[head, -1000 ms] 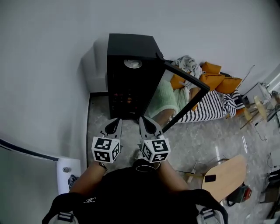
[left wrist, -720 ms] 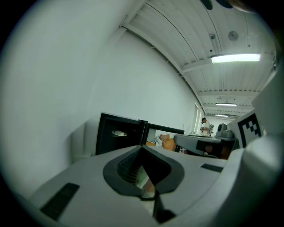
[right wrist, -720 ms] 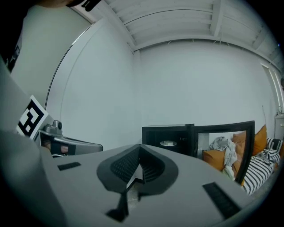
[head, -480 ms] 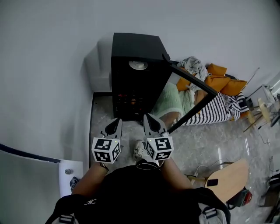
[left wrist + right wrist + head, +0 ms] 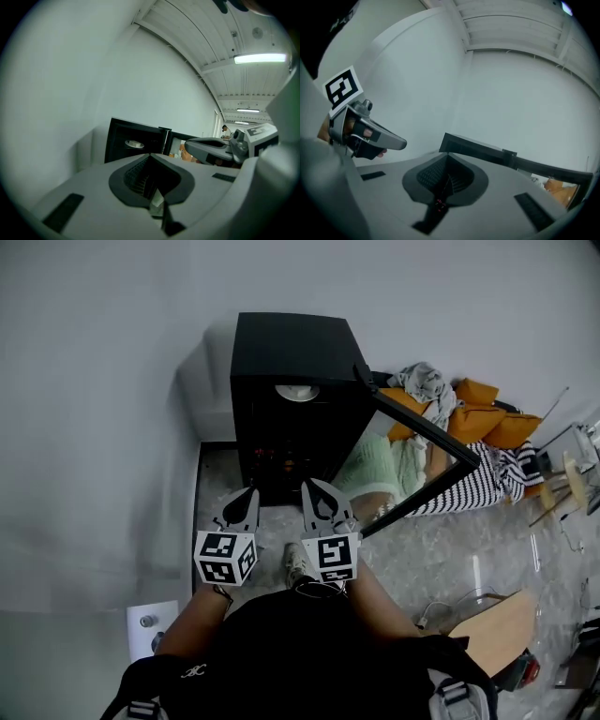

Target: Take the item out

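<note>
A black cabinet point(image 5: 286, 348) stands against the wall with its glass door point(image 5: 412, 460) swung open to the right. On its upper shelf lies a white round dish point(image 5: 297, 392), which the left gripper view also catches as the dish point(image 5: 134, 144). My left gripper point(image 5: 244, 497) and right gripper point(image 5: 315, 493) point side by side at the cabinet's opening, a little short of it. Both have their jaws together with nothing between them. In the left gripper view its jaws point(image 5: 150, 158) meet; the right gripper point(image 5: 449, 160) shows the same, aimed at the cabinet's top edge point(image 5: 476, 149).
A grey-white wall runs behind and to the left of the cabinet. Orange cushions point(image 5: 487, 413), striped fabric point(image 5: 487, 484) and a green cloth point(image 5: 370, 460) lie behind the open door. A wooden board point(image 5: 483, 624) sits at lower right, a white box point(image 5: 150, 624) at lower left.
Both grippers have moved forward toward the cabinet's opening. The right gripper has rolled so its marker cube now faces squarely up.
</note>
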{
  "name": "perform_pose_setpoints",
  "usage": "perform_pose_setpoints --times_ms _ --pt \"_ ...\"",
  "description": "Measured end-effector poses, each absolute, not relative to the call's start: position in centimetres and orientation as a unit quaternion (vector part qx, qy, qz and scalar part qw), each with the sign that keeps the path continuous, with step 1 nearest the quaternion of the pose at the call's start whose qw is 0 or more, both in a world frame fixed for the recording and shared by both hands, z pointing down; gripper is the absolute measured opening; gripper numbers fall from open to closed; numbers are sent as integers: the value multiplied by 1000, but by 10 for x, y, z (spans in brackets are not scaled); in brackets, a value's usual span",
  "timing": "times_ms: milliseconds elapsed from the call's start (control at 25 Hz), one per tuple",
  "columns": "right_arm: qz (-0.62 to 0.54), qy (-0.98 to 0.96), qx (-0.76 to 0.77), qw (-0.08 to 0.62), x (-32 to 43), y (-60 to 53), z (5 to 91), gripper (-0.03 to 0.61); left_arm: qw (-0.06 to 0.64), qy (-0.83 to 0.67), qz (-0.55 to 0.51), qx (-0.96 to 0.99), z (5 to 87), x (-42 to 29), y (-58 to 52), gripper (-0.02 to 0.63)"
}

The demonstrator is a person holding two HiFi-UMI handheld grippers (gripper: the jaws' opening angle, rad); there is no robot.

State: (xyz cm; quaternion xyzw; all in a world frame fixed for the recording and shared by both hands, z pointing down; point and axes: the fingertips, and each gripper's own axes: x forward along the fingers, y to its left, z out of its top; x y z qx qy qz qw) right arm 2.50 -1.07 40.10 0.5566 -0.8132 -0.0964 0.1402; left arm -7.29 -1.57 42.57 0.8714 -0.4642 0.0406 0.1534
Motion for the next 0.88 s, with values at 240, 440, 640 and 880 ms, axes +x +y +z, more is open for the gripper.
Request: perform_pose_setpoints --times_ms 240,440,640,880 --pt "-135 -809 532 211 49 -77 423 3 161 -482 46 860 425 -63 -69 8" --pt "-179 -806 501 259 59 -126 439 3 175 -496 54 849 432 -54 -107 8" --pt "-223 -795 489 282 69 -163 445 3 176 -508 64 841 431 -39 -134 8" --pt "-242 -785 487 295 79 -219 459 17 182 -527 66 827 440 -25 -174 8"
